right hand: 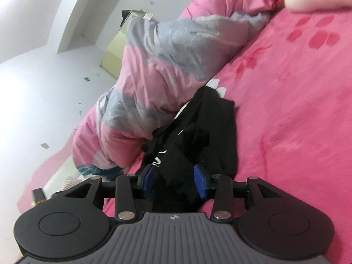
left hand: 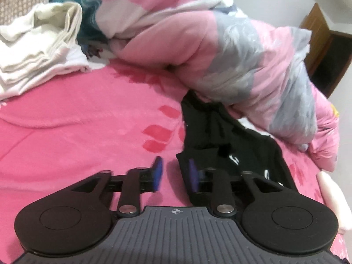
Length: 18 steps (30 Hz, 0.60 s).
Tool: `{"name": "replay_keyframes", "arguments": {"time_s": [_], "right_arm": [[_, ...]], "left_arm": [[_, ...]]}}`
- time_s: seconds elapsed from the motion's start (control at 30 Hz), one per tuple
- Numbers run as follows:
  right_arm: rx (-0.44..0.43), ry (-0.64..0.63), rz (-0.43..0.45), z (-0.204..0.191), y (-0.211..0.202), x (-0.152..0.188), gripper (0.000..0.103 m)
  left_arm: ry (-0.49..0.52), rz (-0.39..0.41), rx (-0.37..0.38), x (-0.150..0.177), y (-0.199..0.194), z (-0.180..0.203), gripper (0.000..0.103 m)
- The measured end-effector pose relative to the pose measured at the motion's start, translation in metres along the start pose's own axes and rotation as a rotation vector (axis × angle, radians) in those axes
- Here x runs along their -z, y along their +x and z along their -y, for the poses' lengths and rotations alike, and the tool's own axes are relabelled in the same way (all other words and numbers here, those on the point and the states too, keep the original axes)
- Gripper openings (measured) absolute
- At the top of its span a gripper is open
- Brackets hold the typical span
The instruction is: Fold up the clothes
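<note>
Crumpled black cotton garment lay by the bed's edge against the pink-grey quilt, left gripper jaws narrowly parted and empty, right gripper jaws slack around cloth, so it'd probably slide off.

Pink bedspread, bunched pink-grey quilt, white floor.

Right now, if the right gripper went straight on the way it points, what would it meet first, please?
Most likely the black garment, already lying between the open right gripper; the pink and grey quilt sits left of that line.
</note>
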State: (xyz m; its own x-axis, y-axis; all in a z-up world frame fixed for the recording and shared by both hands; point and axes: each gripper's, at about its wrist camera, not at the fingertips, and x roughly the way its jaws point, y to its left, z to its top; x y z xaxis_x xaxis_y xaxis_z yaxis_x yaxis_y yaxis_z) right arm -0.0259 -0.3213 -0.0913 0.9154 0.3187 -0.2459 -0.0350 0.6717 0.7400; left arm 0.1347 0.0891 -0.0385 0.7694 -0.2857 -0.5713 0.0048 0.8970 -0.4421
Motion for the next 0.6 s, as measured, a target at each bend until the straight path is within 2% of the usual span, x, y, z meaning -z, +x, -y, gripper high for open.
{"name": "replay_keyframes", "arguments": {"time_s": [0.13, 0.3, 0.43, 0.5, 0.53, 0.57, 0.6], "right_arm": [[0.063, -0.121, -0.008, -0.029, -0.017, 0.013, 0.044], [0.25, -0.368, -0.045, -0.071, -0.035, 0.053, 0.049], [0.43, -0.616, -0.072, -0.105, -0.023, 0.073, 0.048], [0.478, -0.667, -0.102, -0.109, -0.005, 0.071, 0.038], [0.478, -0.658, -0.119, -0.108, 0.004, 0.067, 0.02], [0.447, -0.621, -0.118, -0.109, 0.008, 0.059, 0.006], [0.416, -0.585, -0.117, -0.11, 0.012, 0.052, 0.006]], "left_arm": [[0.094, -0.043, 0.101, 0.017, -0.013, 0.017, 0.033], [0.125, -0.058, 0.284, 0.055, -0.024, 0.038, 0.038], [0.251, -0.099, 0.338, 0.086, -0.024, 0.064, 0.038], [0.326, -0.112, 0.37, 0.101, -0.025, 0.078, 0.038], [0.359, -0.109, 0.375, 0.106, -0.027, 0.083, 0.038], [0.393, -0.103, 0.376, 0.112, -0.029, 0.087, 0.038], [0.418, -0.096, 0.379, 0.115, -0.032, 0.09, 0.038]]}}
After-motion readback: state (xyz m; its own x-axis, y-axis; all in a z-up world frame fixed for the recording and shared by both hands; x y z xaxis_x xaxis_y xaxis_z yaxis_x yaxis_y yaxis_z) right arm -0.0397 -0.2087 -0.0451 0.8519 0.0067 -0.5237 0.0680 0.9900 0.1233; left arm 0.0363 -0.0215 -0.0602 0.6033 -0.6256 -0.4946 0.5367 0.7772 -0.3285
